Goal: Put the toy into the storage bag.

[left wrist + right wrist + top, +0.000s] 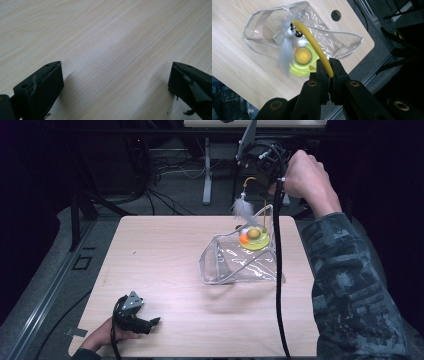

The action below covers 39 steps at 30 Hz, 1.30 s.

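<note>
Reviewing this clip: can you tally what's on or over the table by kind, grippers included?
Grippers: 2, left gripper and right gripper
Clear plastic pouch: 1
Cat toy with yellow wand, grey feather and yellow-green ball base: 1
Total: 4

The room is dim, and the wooden surface [165, 270] is the one lit patch, pale under light from above. Beyond it the floor and the room's edges sink into near black. In the left gripper view the left claw [115, 85] throws soft shadows onto the wood just beside each jaw, and a pale sheen lies on the wood ahead of it. Below the right claw [329, 71], the clear pouch [312, 27] glints with white glare along its folds. That claw's near parts are slightly soft. The high view is grainy, with a bluish cast.
</note>
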Motion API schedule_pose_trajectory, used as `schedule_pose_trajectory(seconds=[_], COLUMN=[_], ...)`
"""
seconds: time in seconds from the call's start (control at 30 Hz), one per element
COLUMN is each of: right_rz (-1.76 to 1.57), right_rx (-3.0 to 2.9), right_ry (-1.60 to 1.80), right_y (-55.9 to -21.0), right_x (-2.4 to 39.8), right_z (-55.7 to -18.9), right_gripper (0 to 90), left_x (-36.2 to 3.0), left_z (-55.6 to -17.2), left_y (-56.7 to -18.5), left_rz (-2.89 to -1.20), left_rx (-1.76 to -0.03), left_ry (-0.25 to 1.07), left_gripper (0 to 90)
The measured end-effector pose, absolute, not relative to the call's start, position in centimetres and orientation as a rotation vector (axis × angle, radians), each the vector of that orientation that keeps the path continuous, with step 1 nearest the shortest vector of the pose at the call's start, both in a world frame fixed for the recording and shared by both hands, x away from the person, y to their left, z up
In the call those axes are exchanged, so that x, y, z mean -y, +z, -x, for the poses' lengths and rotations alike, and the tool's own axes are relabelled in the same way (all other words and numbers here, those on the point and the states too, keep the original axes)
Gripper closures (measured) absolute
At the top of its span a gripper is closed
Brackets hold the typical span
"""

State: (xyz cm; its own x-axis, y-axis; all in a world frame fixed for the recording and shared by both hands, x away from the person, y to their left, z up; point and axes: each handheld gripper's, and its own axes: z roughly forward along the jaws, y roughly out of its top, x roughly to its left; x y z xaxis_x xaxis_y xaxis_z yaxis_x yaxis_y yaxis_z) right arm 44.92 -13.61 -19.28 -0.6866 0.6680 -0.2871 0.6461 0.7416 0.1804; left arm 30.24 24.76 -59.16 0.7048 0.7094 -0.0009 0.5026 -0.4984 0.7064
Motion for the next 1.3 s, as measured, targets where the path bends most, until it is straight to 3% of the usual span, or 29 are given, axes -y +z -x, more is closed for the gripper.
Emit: schedule_pose_trajectory(seconds=[1.3], right_rz=[-1.100], right_rx=[-2.695], right_ry=[0.007], right_y=[-29.6], right_x=[15.1], right_z=[-46.7], right_gripper=[87.1], left_x=[-24.7], left_z=[-30.2], left_y=[-59.2], left_rz=[-2.206], left_rx=[-0.919], left_ry=[0.380], left_gripper=[0.0])
